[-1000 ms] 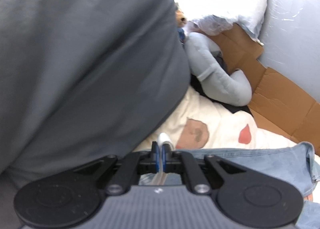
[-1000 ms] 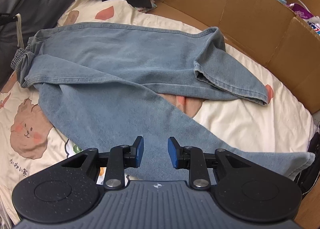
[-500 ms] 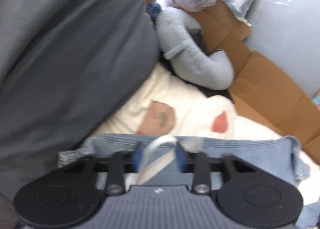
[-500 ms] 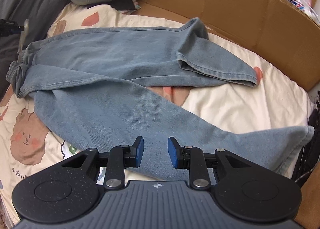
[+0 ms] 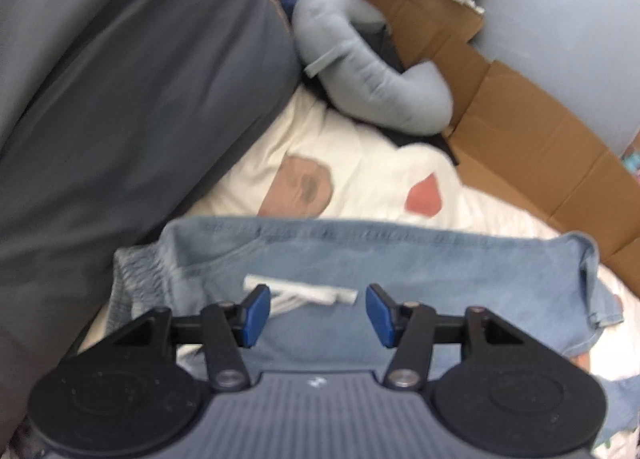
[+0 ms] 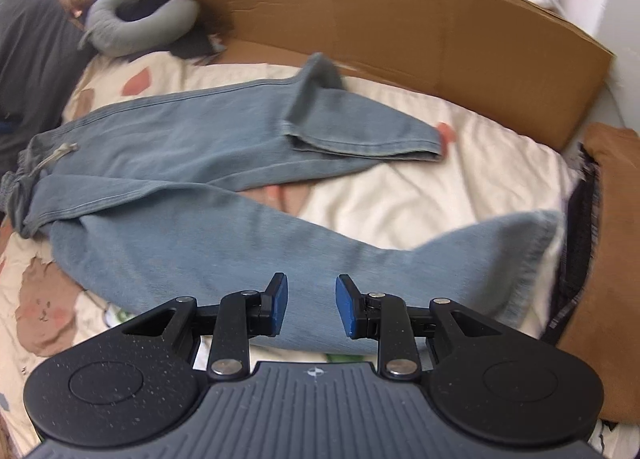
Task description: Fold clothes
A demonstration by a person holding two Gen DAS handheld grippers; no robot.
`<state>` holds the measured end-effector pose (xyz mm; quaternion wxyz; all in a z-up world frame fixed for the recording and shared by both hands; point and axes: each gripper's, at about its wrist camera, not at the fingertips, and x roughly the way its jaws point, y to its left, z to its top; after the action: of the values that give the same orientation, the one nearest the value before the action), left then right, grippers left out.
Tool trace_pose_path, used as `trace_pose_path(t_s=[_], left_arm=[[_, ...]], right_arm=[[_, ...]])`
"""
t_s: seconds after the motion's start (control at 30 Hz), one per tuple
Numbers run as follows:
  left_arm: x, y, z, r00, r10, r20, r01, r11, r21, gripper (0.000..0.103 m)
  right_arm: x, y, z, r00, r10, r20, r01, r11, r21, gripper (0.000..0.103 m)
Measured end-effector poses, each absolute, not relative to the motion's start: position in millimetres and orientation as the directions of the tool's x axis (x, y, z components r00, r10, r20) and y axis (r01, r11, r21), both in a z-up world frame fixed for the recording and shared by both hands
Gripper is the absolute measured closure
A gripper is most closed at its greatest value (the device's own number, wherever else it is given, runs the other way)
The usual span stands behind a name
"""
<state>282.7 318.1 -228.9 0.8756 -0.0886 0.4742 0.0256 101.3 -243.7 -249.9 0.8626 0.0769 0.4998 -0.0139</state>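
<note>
The jeans [image 6: 224,179] lie spread on a cream bed sheet [image 6: 400,195] with brown and red prints, one leg folded back on itself, the other stretched out. The left gripper [image 5: 318,313] hangs over the waistband, jaws apart and empty, having just opened off the white drawstring [image 5: 304,291], which lies on the denim. The right gripper [image 6: 311,305] hovers over the stretched leg, jaws parted, grasping nothing.
</note>
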Motion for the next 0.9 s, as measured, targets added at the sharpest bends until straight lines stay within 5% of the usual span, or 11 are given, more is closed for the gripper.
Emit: trace_pose_path(t_s=[0.37, 0.57, 0.9], left_arm=[[218.5, 359.2, -266.4, 0.494, 0.052, -0.868, -0.411, 0.894, -0.18, 0.042], [185.5, 372.7, -278.9, 0.53, 0.058, -0.846, -0.545, 0.788, -0.287, 0.041], [148.1, 344.2, -301.9, 0.563, 0.001, -0.826, -0.566, 0.728, -0.386, 0.038]], right_arm=[[86.5, -322.8, -267.7, 0.48, -0.078, -0.874, 0.293, 0.953, 0.076, 0.068], [99.4, -345.5, -262.5, 0.508, -0.076, -0.858, 0.359, 0.924, 0.13, 0.052], [117.0, -358.4, -269.6, 0.517, -0.063, -0.854, 0.444, 0.873, 0.204, 0.052]])
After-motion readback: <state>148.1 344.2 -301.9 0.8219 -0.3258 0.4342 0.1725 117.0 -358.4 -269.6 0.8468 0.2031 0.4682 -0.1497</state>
